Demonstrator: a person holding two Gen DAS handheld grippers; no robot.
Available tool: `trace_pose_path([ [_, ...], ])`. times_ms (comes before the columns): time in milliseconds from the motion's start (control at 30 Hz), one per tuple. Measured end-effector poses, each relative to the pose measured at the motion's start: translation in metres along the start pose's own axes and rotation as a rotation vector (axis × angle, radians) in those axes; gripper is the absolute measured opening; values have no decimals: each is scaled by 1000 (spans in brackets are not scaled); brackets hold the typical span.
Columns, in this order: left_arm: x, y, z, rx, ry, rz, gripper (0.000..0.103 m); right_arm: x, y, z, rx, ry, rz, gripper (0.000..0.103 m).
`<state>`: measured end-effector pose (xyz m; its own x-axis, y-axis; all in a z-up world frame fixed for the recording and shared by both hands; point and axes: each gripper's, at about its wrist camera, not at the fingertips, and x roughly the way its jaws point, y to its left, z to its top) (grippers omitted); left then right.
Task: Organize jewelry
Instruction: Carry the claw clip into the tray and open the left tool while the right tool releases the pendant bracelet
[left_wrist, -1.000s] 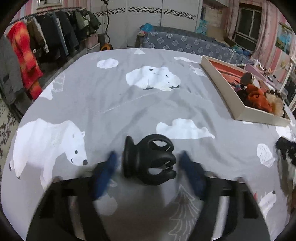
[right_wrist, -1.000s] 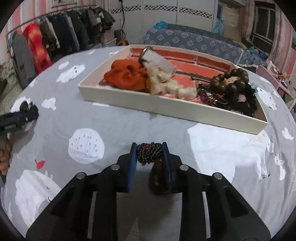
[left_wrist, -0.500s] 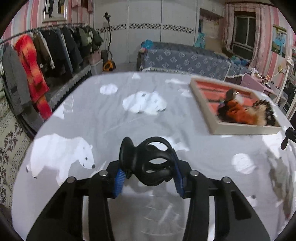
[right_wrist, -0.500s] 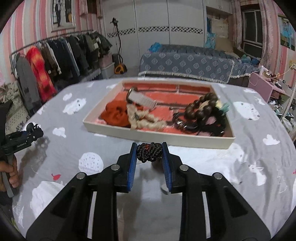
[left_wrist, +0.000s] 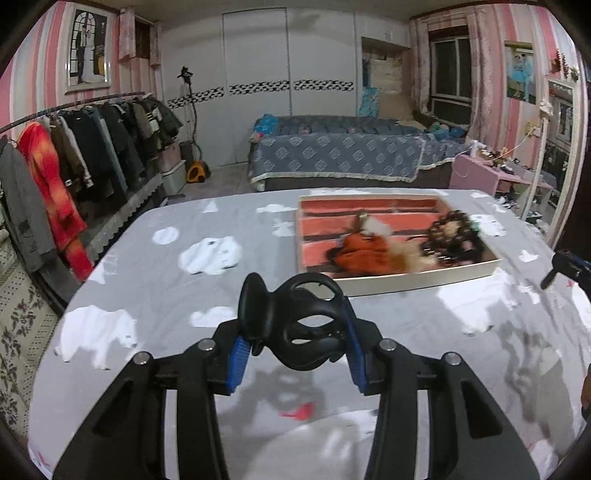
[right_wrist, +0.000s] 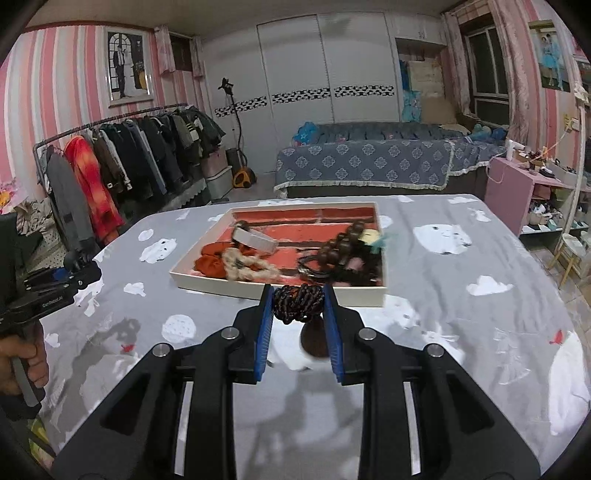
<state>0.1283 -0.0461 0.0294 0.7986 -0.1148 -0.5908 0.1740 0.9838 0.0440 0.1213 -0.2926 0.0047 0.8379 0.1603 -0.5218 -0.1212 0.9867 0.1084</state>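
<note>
— Both tongs have come up off the grey bear-print cloth (left_wrist: 155, 258) since a second ago: the left tongs (left_wrist: 295, 343), which then stood spread around the black claw clip (left_wrist: 295, 332) lying on the cloth, now carry it in the air.

— Are they gripping it firmly?

— Yes, the blue pads (left_wrist: 236, 354) press on its two sides, the clip's loops sticking up past the tips. In the left wrist view the tray (left_wrist: 406, 280) sits at about one o'clock from the clip, well beyond it.

— And the right tongs (right_wrist: 298, 321)?

— Pressed in on a dark braided band (right_wrist: 297, 302) pinched between the fingertips, with a brown rounded piece (right_wrist: 314, 341) hanging under it. Same hold as a second ago.

— Where is the tray from there?

— At twelve o'clock, its near rim (right_wrist: 221, 288) just past the band in the picture. Inside lie an orange scrunchie (right_wrist: 210, 260), a cream braided piece (right_wrist: 247, 267), a white cuff (right_wrist: 255, 240) and brown wooden beads (right_wrist: 340, 247) over a dark tangle at the right end.

— Can you see the other hand?

— At nine o'clock in the right wrist view, a hand (right_wrist: 22, 358) grips the left tool's handle at the frame's edge, over the cloth.
</note>
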Motion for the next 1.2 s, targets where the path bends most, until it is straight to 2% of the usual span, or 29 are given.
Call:
trace_pose_path([
  [233,9,-28,8,23,-3,-44,44,-19,-23,-4,13,-18,-40,27],
  [633,26,-18,32,-11,-46,-87,44,-2,-8,10,-6,-19,-56,27],
  [833,58,-13,60,-45,-76,-106,44,29,2,41,-38,-35,-53,27],
  [1033,108,-15,86,-74,-63,-152,44,89,8,76,-25,-20,-2,27],
  [1200,144,-24,97,-45,-68,-122,44,134,12,92,-43,-7,-5,27],
])
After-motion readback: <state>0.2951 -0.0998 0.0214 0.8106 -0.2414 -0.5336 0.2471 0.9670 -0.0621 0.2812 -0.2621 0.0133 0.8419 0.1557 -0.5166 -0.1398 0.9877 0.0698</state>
